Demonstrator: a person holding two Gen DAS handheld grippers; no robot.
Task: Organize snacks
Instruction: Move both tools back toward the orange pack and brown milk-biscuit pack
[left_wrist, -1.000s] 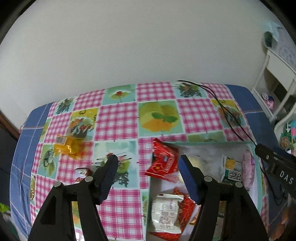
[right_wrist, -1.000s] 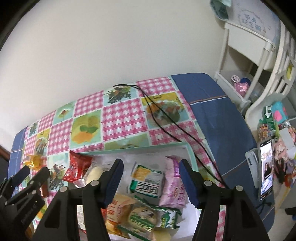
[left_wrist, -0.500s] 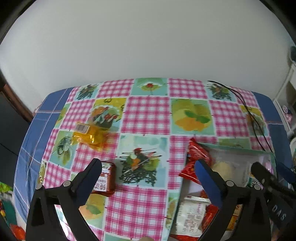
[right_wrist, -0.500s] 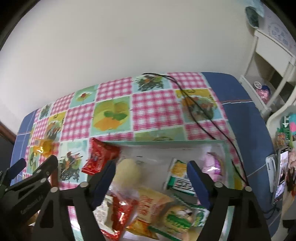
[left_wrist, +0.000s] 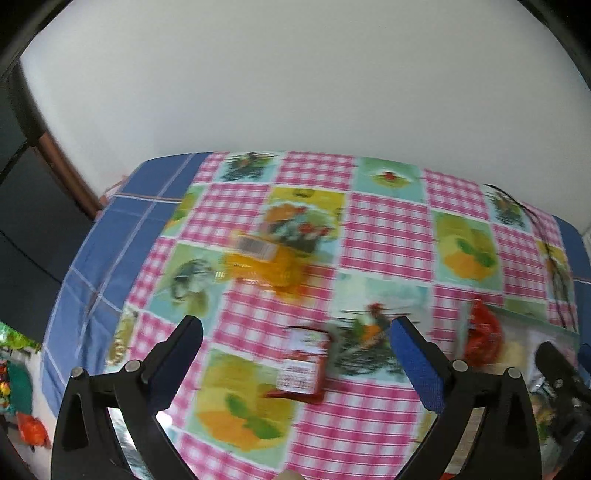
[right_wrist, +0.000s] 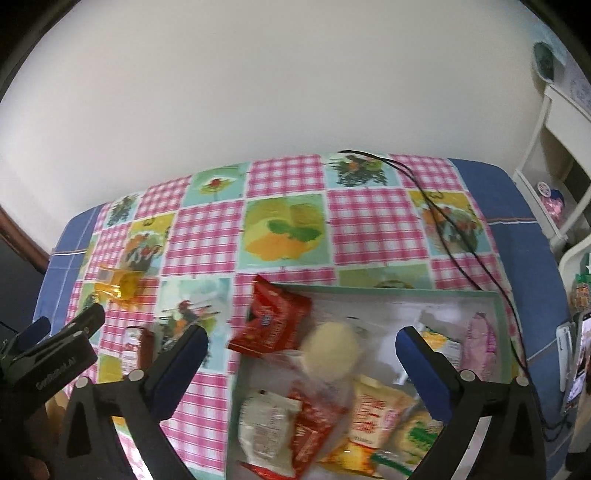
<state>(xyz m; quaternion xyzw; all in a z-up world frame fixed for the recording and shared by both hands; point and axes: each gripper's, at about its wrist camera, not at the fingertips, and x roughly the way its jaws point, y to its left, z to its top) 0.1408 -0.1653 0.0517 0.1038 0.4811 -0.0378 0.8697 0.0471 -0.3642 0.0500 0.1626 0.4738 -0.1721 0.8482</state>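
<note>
Snacks wait below two empty claws: left claw (left_wrist: 295, 350) spread wide over a red packet (left_wrist: 303, 369) on the table (left_wrist: 388, 236); right claw (right_wrist: 301, 350), jaws opening, above the box (right_wrist: 496, 332). Best centre on the packet before closing.

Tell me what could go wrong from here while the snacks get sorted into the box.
1. The red packet hangs over the rim of the box; a bump could tip it out.
2. The black cable runs past the box's far corner and might snag on the right gripper, whose jaws are opening.
3. Both views are blurred, so the left gripper, jaws wide, may miss the small red packet on the tablecloth.
</note>
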